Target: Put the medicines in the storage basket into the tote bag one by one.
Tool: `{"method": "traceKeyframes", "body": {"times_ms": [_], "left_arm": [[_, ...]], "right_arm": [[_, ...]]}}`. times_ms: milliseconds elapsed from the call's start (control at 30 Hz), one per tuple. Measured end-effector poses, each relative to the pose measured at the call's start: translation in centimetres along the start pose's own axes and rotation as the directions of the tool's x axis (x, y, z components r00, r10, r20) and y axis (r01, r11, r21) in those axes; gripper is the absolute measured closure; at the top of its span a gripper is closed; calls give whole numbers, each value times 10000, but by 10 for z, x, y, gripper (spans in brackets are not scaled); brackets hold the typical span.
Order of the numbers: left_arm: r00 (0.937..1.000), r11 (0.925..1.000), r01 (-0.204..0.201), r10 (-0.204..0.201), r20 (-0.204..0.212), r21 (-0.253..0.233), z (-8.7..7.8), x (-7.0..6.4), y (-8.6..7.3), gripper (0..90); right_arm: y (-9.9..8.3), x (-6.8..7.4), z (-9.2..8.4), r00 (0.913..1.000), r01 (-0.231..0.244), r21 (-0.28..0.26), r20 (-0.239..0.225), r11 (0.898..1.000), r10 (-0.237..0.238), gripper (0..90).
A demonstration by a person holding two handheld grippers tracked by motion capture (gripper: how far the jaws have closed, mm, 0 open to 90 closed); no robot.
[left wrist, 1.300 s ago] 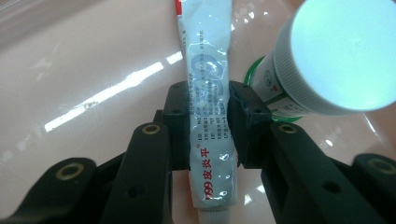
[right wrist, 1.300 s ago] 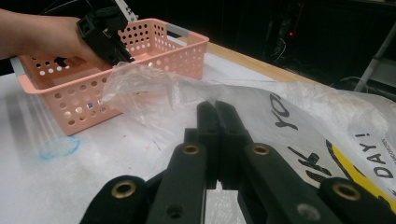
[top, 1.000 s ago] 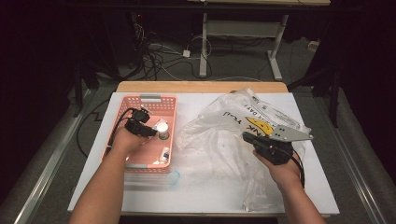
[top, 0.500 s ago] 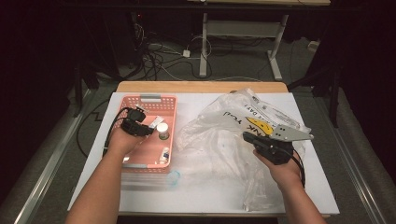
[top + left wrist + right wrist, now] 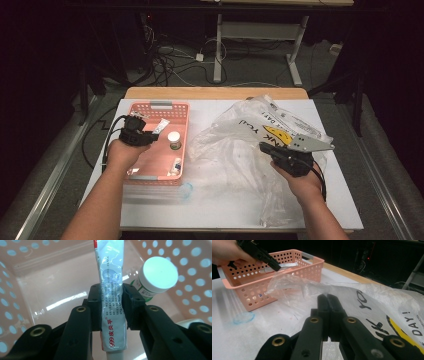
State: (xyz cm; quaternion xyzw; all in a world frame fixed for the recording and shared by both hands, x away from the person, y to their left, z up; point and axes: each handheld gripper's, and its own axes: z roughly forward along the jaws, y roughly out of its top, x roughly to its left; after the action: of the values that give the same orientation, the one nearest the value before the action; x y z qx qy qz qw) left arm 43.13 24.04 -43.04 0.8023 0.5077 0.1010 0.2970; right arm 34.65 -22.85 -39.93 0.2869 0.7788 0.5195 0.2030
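Note:
My left gripper [image 5: 150, 135] hovers over the pink perforated basket [image 5: 160, 105] and is shut on a white ointment tube [image 5: 161, 126]. In the left gripper view the tube [image 5: 111, 290] is pinched between the pads, cap end toward the camera, above the basket floor [image 5: 50, 290]. A white-lidded jar [image 5: 156, 277] stands in the basket beside it. My right gripper [image 5: 265, 148] lies on the crumpled clear plastic bag [image 5: 240, 145]. Its jaws [image 5: 327, 298] are pressed together, with a fold of the bag [image 5: 367, 297] pinched at the tips.
The jar [image 5: 174, 140] and a small item [image 5: 176, 165] are inside the basket. A blue ring [image 5: 185, 190] lies on the white tabletop just in front of the basket. Cables and table legs are on the floor beyond the far edge.
My left hand has risen and drawn slightly left with the tube, lifting it off the basket floor. The right hand and the bag have stayed still.

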Motion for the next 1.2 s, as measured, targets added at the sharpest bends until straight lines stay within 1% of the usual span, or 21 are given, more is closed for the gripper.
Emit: {"method": "traceKeyframes", "body": {"times_ms": [100,167,233,300,367,467,533,600,700,800,867,933,1033,1100,1200], "left_arm": [[10000,9996,-2,2,-4,-289,-4,-3,-1,690],[9999,9989,-111,109,-49,-457,-7,-6,-1,690],[9998,9974,-178,179,9,-696,-10,-10,-2,690],[9984,9950,-543,527,-213,-833,-13,-15,-2,689],[9988,9931,-496,492,-61,-1062,-15,-18,-4,690],[9982,9898,-601,587,-142,-1295,-18,-23,-6,690],[9988,9872,-489,485,-66,-1518,-21,-23,-9,690],[9990,9835,-447,442,-68,-1755,-24,-24,-12,690],[9994,9761,-289,323,120,-2153,-32,-25,-16,690],[9990,9698,-363,412,152,-2413,-39,-29,-22,689],[9986,9647,-369,454,267,-2608,-42,-32,-26,689],[9983,9632,-478,548,191,-2644,-44,-35,-30,689],[9978,9592,-468,579,318,-2789,-47,-39,-34,689],[9972,9553,-547,671,328,-2904,-48,-43,-38,690],[9964,9488,-533,709,455,-3114,-51,-50,-43,690]], "right_arm": [[0,0,-1,10000,-8,-38,6,10000,8,900],[0,0,-2,10000,2,-45,3,10000,-2,900],[1,0,-2,10000,-2,-49,-5,10000,2,900],[1,0,-2,10000,-12,-48,-18,10000,12,900],[0,0,-2,10000,2,-45,-36,10000,-2,900],[0,0,-2,10000,-9,-45,-36,10000,9,900],[0,0,-3,10000,-10,-46,-25,10000,10,900],[0,0,-3,10000,-1,-61,-12,10000,1,900],[0,0,-3,10000,6,-75,-29,10000,-6,900],[0,0,-3,10000,4,-73,-21,10000,-4,900],[0,0,-3,10000,1,-70,-24,10000,-1,900],[0,1,-3,10000,28,-50,-33,10000,-28,900],[0,2,-2,10000,40,-31,-45,10000,-40,900],[0,2,-2,10000,53,0,-45,10000,-53,900],[-1,3,-2,10000,58,15,-39,10000,-58,900]]}}
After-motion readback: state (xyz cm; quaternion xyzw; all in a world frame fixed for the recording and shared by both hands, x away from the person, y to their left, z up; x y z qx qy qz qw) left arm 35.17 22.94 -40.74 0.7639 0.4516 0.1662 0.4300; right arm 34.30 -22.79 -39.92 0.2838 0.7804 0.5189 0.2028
